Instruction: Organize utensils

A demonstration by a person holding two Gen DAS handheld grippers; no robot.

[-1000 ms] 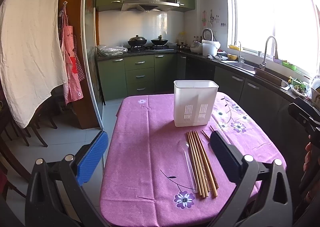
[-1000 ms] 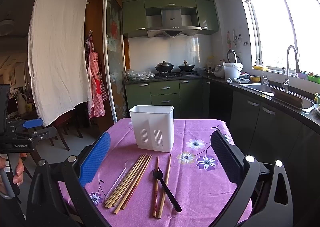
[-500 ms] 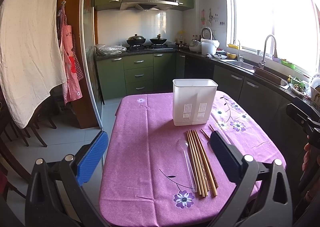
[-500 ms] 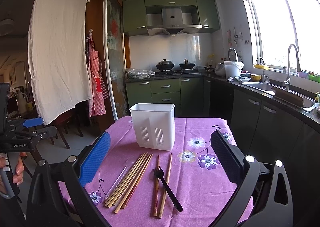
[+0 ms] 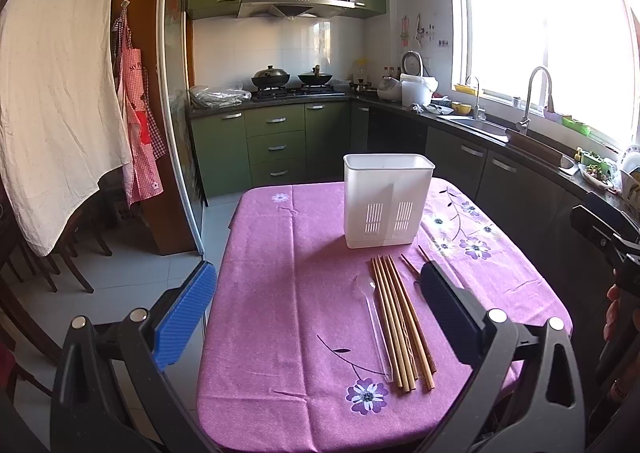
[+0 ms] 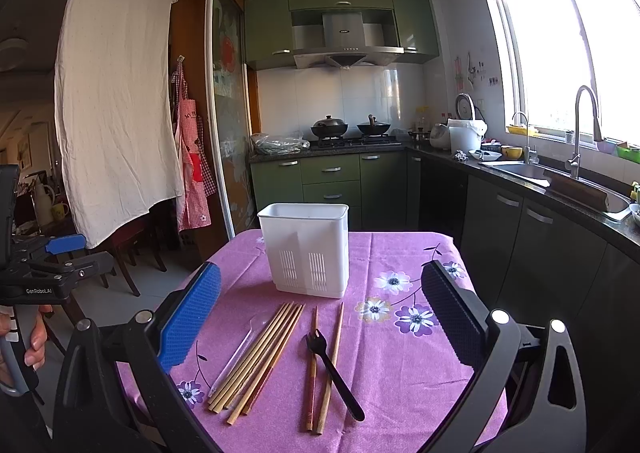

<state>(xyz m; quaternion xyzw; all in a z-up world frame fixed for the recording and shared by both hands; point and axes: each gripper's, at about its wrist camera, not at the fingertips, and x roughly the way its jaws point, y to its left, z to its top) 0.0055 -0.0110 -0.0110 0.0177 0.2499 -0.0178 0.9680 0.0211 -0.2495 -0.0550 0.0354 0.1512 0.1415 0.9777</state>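
Note:
A white slotted utensil holder (image 5: 387,200) (image 6: 306,249) stands upright on the purple flowered tablecloth (image 5: 288,293) (image 6: 400,353). In front of it lie a bundle of wooden chopsticks (image 5: 400,321) (image 6: 260,353), a clear plastic spoon (image 5: 372,317) (image 6: 240,349), two more chopsticks (image 6: 324,369) and a black fork (image 6: 332,369). My left gripper (image 5: 316,313) hangs open above the table's near edge, left of the bundle. My right gripper (image 6: 320,313) hangs open over the utensils. Neither holds anything.
Green kitchen cabinets (image 5: 276,141) and a stove with pans (image 6: 348,129) stand behind the table. A counter with a sink (image 6: 532,173) runs along the right. A white cloth (image 6: 116,93) and an apron (image 5: 138,133) hang at left, chairs (image 5: 68,249) beneath.
Both views have shifted only slightly; the holder and utensils lie as before, and both grippers stay open.

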